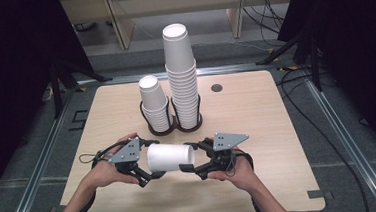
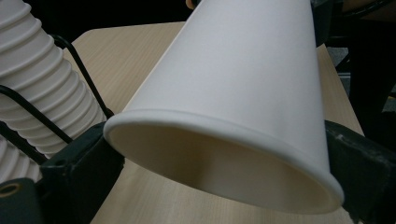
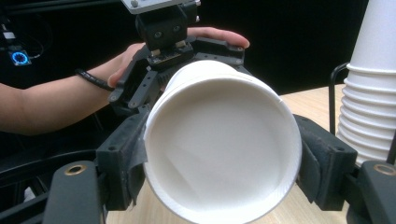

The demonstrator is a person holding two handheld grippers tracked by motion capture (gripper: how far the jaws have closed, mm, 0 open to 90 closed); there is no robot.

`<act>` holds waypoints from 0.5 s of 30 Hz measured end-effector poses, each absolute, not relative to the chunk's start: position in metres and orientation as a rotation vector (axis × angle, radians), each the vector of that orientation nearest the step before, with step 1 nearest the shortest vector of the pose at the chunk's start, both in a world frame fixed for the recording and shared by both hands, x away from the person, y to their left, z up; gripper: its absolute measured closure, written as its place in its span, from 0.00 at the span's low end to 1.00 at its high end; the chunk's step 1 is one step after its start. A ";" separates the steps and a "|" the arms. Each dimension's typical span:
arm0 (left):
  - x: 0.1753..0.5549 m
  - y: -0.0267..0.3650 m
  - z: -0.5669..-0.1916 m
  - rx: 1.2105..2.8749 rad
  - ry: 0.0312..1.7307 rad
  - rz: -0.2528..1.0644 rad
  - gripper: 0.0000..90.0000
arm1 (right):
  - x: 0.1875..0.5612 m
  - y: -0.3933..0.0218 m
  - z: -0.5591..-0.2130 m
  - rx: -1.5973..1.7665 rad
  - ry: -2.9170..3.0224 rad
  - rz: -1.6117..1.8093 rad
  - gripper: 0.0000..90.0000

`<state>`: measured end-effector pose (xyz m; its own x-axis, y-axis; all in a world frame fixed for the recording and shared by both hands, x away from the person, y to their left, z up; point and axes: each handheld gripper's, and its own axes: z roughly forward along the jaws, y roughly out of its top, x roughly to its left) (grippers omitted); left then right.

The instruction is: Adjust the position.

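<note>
- Holding a single white paper cup (image 1: 170,157) on its side, you have it clamped from both ends between your two grippers, above the near part of the wooden table (image 1: 256,111).
- Your left gripper (image 1: 147,161) has its jaws closed onto the cup's open rim (image 2: 224,140); in the left gripper view one black jaw presses each side of that rim, and the cup's mouth faces the camera.
- Your right gripper (image 1: 189,158) grips the cup's other end, one padded jaw against each side of its closed base (image 3: 219,149).
- Beyond the jaws, two stacks of upturned white cups stand in a dark wire holder (image 1: 172,124): a short stack (image 1: 155,104) to the left and a tall stack (image 1: 181,76) just beside it.
- Both stacks sit well apart from the held cup.
</note>
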<state>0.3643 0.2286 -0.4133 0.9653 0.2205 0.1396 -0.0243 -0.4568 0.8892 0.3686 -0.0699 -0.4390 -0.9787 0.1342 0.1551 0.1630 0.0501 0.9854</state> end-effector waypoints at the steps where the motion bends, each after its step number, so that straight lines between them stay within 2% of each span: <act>1: 0.364 0.229 -0.413 2.032 0.136 0.282 0.06 | 0.367 -0.072 -0.439 -0.358 -2.282 -2.092 0.30; 15: 0.364 0.229 -0.411 2.102 0.097 0.305 0.11 | 0.371 -0.068 -0.442 -0.347 -2.374 -2.024 0.28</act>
